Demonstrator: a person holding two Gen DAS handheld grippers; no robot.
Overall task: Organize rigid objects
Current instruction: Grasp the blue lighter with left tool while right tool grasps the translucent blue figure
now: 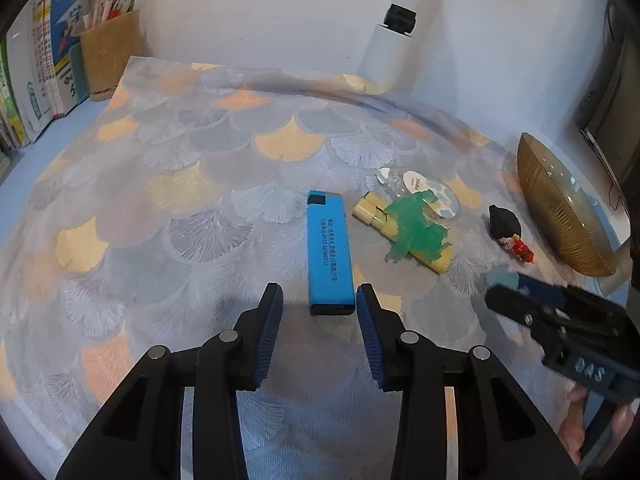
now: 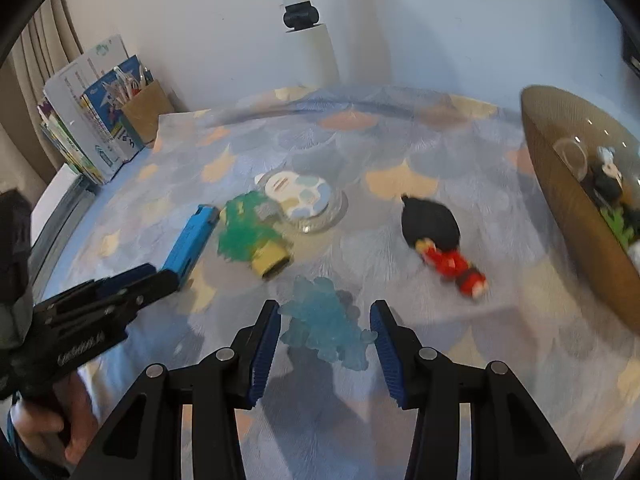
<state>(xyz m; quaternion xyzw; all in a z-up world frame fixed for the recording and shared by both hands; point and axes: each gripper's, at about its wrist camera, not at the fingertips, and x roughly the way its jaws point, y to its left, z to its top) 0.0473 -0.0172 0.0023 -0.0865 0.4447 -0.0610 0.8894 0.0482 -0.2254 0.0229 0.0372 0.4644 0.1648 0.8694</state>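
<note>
A blue lighter (image 1: 328, 252) lies on the patterned cloth (image 1: 200, 184), pointing away from me. My left gripper (image 1: 319, 300) is open around its near end: the right pad meets the lighter's edge and a gap shows at the left pad. A translucent blue dinosaur toy (image 2: 324, 328) lies on the cloth between the pads of my right gripper (image 2: 325, 314), which touch it on both sides. Beyond are a green dinosaur (image 2: 244, 228) on a yellow block (image 2: 272, 260), and a small figure (image 2: 440, 240) with black hair and red clothes.
A brown ribbed bowl (image 2: 560, 184) at the right edge holds several small toys. A clear dish (image 2: 308, 200) with a printed disc sits behind the green dinosaur. Books (image 1: 40, 72) and a pen holder (image 1: 108, 56) stand at the back left, a white post (image 1: 392, 32) against the wall.
</note>
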